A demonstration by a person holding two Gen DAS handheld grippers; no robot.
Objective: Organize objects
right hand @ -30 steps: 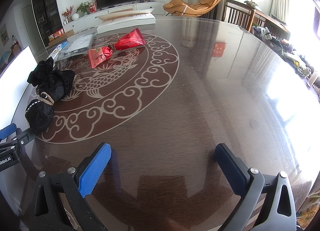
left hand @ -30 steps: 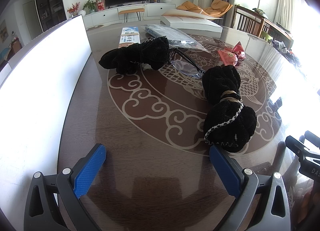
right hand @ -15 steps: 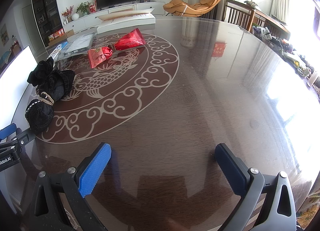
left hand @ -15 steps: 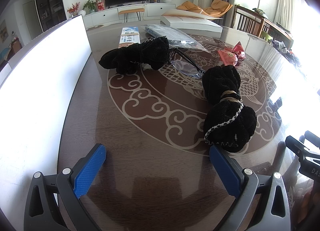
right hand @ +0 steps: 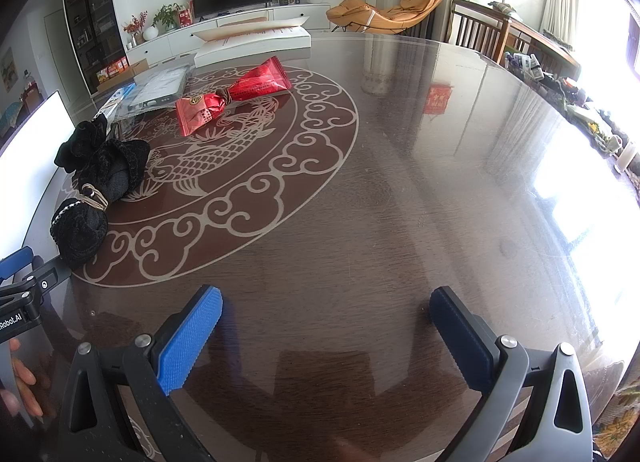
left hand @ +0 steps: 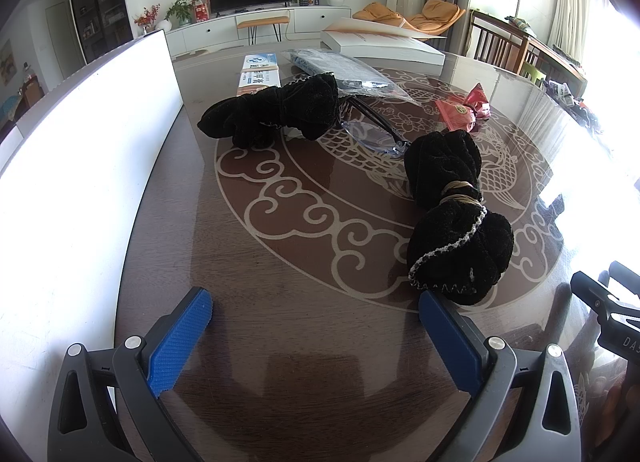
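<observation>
A black velvet bundle tied with a tan band [left hand: 456, 218] lies on the round glass-topped table [left hand: 320, 262], just beyond my left gripper's right fingertip. My left gripper [left hand: 314, 316] is open and holds nothing. A second black velvet bundle [left hand: 276, 112] lies farther back, with glasses [left hand: 372, 134] beside it. Red snack packets tied together [right hand: 236, 96] lie near the table's centre. My right gripper [right hand: 326, 312] is open over bare table, far right of the near bundle [right hand: 86, 208].
A large white box [left hand: 72, 166] stands along the table's left edge. A clear plastic bag [left hand: 340, 70], a small carton [left hand: 258, 72] and a flat white box [left hand: 384, 46] lie at the back. Chairs [right hand: 484, 32] stand beyond the far rim. A hand [right hand: 24, 378] shows at lower left.
</observation>
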